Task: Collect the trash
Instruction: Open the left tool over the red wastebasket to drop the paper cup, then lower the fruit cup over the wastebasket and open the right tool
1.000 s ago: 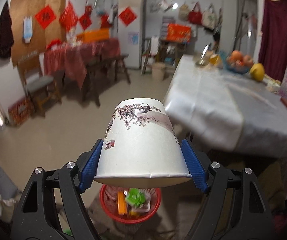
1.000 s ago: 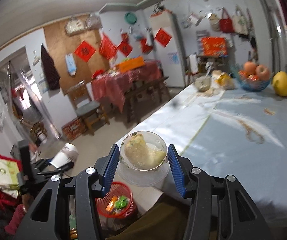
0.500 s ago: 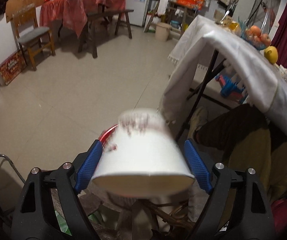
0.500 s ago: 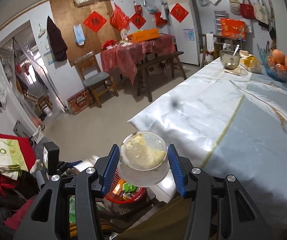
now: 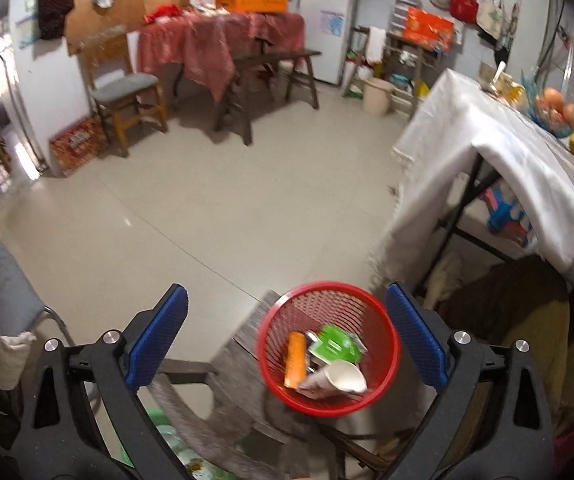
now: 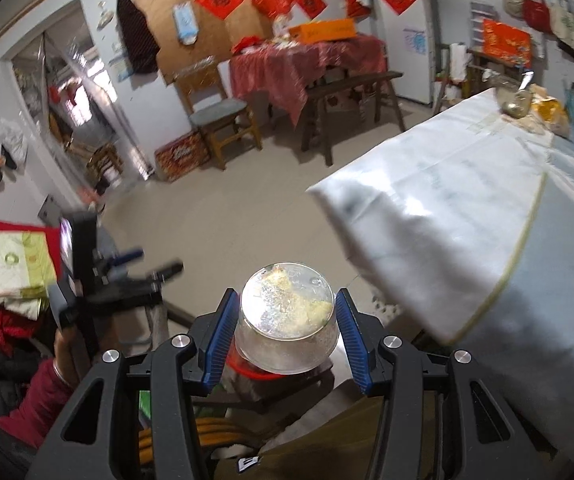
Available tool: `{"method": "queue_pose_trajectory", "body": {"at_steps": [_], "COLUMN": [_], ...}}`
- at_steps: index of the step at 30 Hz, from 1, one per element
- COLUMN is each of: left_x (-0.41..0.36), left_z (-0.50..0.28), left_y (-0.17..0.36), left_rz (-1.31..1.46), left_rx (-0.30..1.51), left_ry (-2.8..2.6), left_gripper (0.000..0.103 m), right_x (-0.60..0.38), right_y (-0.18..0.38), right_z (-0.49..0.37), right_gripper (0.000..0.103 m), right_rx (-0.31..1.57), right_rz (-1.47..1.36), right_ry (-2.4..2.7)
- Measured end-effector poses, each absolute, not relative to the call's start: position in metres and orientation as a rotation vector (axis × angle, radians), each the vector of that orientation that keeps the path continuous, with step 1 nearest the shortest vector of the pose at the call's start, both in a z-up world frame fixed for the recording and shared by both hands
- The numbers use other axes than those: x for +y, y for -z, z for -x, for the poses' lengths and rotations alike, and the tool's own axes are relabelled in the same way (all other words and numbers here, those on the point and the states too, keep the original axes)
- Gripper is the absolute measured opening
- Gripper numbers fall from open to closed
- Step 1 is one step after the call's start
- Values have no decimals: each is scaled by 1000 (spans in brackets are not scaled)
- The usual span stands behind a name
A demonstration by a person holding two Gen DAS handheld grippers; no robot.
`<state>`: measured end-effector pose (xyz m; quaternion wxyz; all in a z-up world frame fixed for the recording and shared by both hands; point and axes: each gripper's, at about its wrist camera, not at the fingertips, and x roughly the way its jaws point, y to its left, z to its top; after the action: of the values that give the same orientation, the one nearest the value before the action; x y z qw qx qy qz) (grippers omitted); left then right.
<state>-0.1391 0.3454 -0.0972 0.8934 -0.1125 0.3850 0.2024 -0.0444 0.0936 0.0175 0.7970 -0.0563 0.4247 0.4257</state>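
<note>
In the left wrist view my left gripper is open and empty above a red mesh trash basket. A white paper cup lies on its side inside the basket with an orange wrapper and a green packet. In the right wrist view my right gripper is shut on a clear plastic cup with yellowish food scraps in it, held above the basket's rim. My left gripper also shows at the left there.
The basket stands on a dark wooden stool. A table with a white cloth stands to the right, with a fruit bowl at its far end. A chair and a red-clothed table stand across the bare floor.
My left gripper opened and the paper cup dropped into the red basket. My right gripper tilted downward with the plastic cup and moved over the basket.
</note>
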Motion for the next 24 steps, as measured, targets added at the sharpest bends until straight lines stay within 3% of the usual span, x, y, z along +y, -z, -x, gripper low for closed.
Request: {"method": "queue_pose_trajectory", "body": {"at_steps": [14,24], "left_x": [360,378], "left_z": [151,163], "left_y": [75,79], "left_rz": [210,241], "left_rx": [742,735], "left_ry": [-509,-538], "left_gripper": [96,96], "right_x": [198,240], "right_y": [37,46], "right_z": [50,38], "right_gripper": [50,50], "right_rx": [1055,1062], "right_rz": [289,302], "right_ry": [-1032,-1049]}}
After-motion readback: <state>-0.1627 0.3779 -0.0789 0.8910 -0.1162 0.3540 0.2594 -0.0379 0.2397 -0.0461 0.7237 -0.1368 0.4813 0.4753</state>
